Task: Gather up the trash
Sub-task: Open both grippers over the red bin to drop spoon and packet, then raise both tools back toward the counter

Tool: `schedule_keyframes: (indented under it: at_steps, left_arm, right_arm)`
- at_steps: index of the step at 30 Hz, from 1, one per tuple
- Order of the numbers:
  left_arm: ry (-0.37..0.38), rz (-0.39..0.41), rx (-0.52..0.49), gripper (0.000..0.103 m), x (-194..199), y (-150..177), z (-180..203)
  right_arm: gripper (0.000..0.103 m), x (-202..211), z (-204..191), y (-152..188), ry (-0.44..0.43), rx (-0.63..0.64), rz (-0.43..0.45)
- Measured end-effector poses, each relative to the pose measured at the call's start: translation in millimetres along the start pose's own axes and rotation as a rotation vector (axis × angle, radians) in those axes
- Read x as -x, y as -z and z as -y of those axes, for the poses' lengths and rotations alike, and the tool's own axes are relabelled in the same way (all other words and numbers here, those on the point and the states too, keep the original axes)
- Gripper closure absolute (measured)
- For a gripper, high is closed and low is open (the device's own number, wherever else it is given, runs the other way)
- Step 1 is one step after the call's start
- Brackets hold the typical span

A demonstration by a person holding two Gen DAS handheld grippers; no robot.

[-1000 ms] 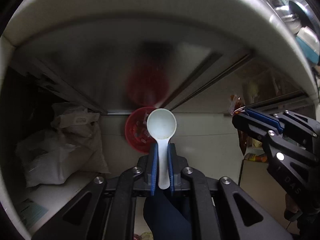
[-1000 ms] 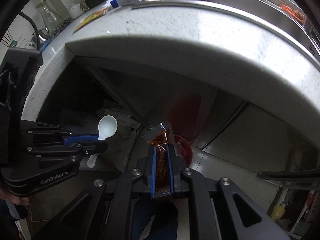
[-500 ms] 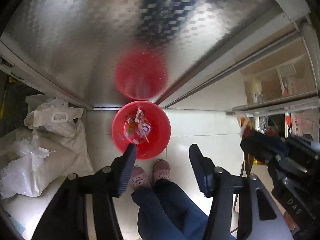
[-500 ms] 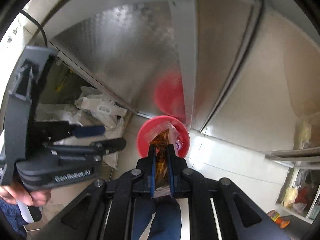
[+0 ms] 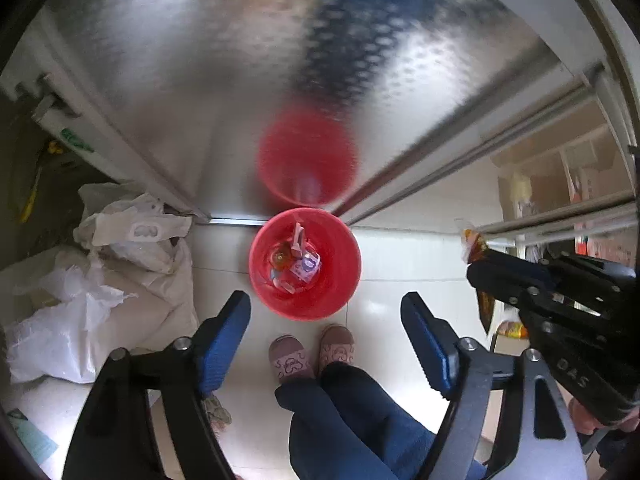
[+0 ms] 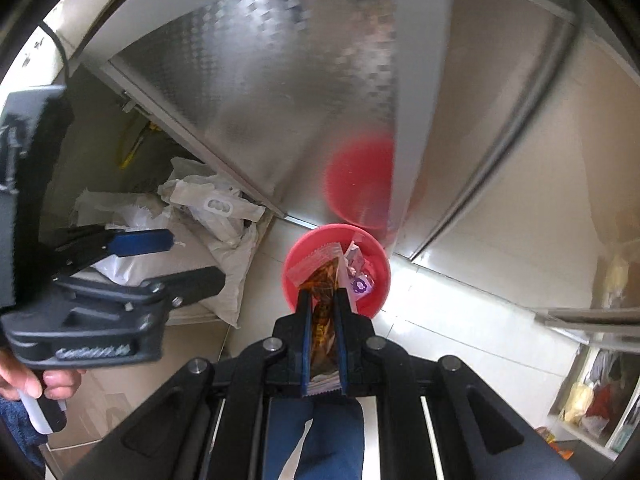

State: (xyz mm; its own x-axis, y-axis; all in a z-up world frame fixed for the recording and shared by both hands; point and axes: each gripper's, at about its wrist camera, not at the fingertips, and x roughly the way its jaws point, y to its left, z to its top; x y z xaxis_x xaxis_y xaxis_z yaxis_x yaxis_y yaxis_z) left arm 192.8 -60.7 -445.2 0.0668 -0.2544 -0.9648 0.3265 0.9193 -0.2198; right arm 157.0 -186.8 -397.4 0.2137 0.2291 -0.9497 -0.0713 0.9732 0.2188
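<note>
Plainly a light, limp thing, the sachet (image 6: 322, 300): thin crinkly film, brown inside, clear at the sealed ends, soft enough to flop above the pads. Held now in the right tongs (image 6: 323, 304), clenched on its middle, top corner sticking up past the tips and bottom seal poking out below. Best gripped just so, flat across the film away from the slick seals; probably slippery if pinched only by a corner, and likely to flutter rather than fall straight once let go, being so light. Seems safest released low and directly over the mouth of the bin (image 6: 380, 304). Below and just ahead of the sachet in the right view, a red round bin on the pale floor (image 5: 400, 272), close against a shiny metal door (image 5: 280, 80) showing a blurred red reflection. Inside the bin (image 5: 340, 280): a few small scraps, among them a purple-and-white wrapper (image 5: 306, 266), a pale strip standing on edge and something orange, too small to name; plenty of room left. Left tongs (image 5: 326, 320) released, spread wide and holding nothing, hanging above the bin. Off to the left on the floor, white sacks (image 5: 100, 300), crumpled. Near the bin's edge, two pink slippers (image 5: 312, 352) and dark trouser legs.
</note>
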Motion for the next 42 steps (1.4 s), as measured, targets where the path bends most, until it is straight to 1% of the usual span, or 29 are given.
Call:
schedule_keyframes:
  at_steps: [1, 3, 6, 7, 11, 13, 14, 16, 17, 18, 19, 20, 23, 26, 27, 28, 30, 32, 34, 36, 39, 42]
  left_arm:
    - [0.004, 0.002, 0.012, 0.021, 0, 1, -4]
    - [0.007, 0.014, 0.032, 0.018, 2, 3, -12]
    - [-0.011, 0.021, 0.044, 0.007, 3, 5, -20]
    - [-0.018, 0.021, 0.047, 0.000, 3, 6, -22]
    - [-0.038, 0.019, 0.073, 0.000, 3, 10, -33]
    - [-0.042, 0.021, 0.090, 0.000, 2, 13, -39]
    - [-0.043, 0.020, 0.100, 0.000, 2, 14, -43]
    - [-0.049, 0.023, 0.120, 0.000, 4, 17, -49]
    - [-0.050, 0.026, 0.128, 0.000, 6, 19, -52]
    - [-0.051, 0.029, 0.136, 0.000, 8, 20, -54]
    - [-0.051, 0.031, 0.145, 0.000, 9, 21, -55]
    - [-0.047, 0.039, 0.158, 0.000, 13, 23, -57]
    - [-0.052, 0.045, 0.162, 0.000, 24, 26, -57]
    - [-0.077, 0.050, 0.144, 0.000, 49, 28, -51]
    - [-0.080, 0.055, 0.141, 0.000, 59, 29, -49]
    - [-0.083, 0.064, 0.137, 0.000, 75, 30, -46]
    - [-0.086, 0.083, 0.127, 0.000, 102, 31, -41]
    - [-0.097, 0.109, 0.107, 0.000, 134, 32, -33]
    - [-0.113, 0.134, 0.087, 0.000, 165, 33, -25]
    - [-0.112, 0.163, 0.080, 0.000, 194, 32, -20]
    - [-0.091, 0.200, 0.068, 0.000, 226, 28, -15]
    - [-0.125, 0.243, 0.022, 0.000, 253, 20, -7]
  right_arm:
    - [0.093, -3, -2, -2, -0.003, 0.008, -0.006]
    - [0.093, -7, -3, -2, -0.010, 0.020, -0.010]
    - [0.093, -15, -9, -4, -0.021, 0.045, -0.022]
    - [0.093, -18, -10, -4, -0.024, 0.053, -0.026]
    - [0.093, -28, -18, -5, -0.034, 0.083, -0.046]
    - [0.092, -34, -22, -6, -0.026, 0.094, -0.052]
    - [0.090, -36, -22, -6, -0.020, 0.098, -0.056]
    - [0.081, -41, -25, -7, -0.008, 0.104, -0.058]
    - [0.066, -42, -25, -7, 0.007, 0.110, -0.054]
    - [0.044, -43, -26, -7, 0.017, 0.116, -0.050]
    - [0.035, -43, -26, -7, 0.020, 0.121, -0.049]
    - [0.029, -42, -26, -6, 0.017, 0.125, -0.046]
    - [0.021, -34, -30, -5, 0.036, 0.134, -0.045]
    - [0.019, -12, -35, -4, 0.024, 0.130, -0.038]
    - [0.016, -3, -37, -4, 0.016, 0.135, -0.034]
    - [0.015, 10, -41, -4, 0.008, 0.142, -0.023]
    - [0.008, 41, -50, -3, 0.000, 0.156, 0.012]
    - [0.006, 74, -59, -4, -0.018, 0.174, 0.044]
    - [0.004, 104, -69, -8, -0.007, 0.207, 0.085]
    - [0.001, 134, -78, -13, 0.008, 0.229, 0.139]
    - [0.001, 167, -83, -25, 0.001, 0.240, 0.182]
    - [0.001, 195, -85, -38, 0.006, 0.238, 0.237]
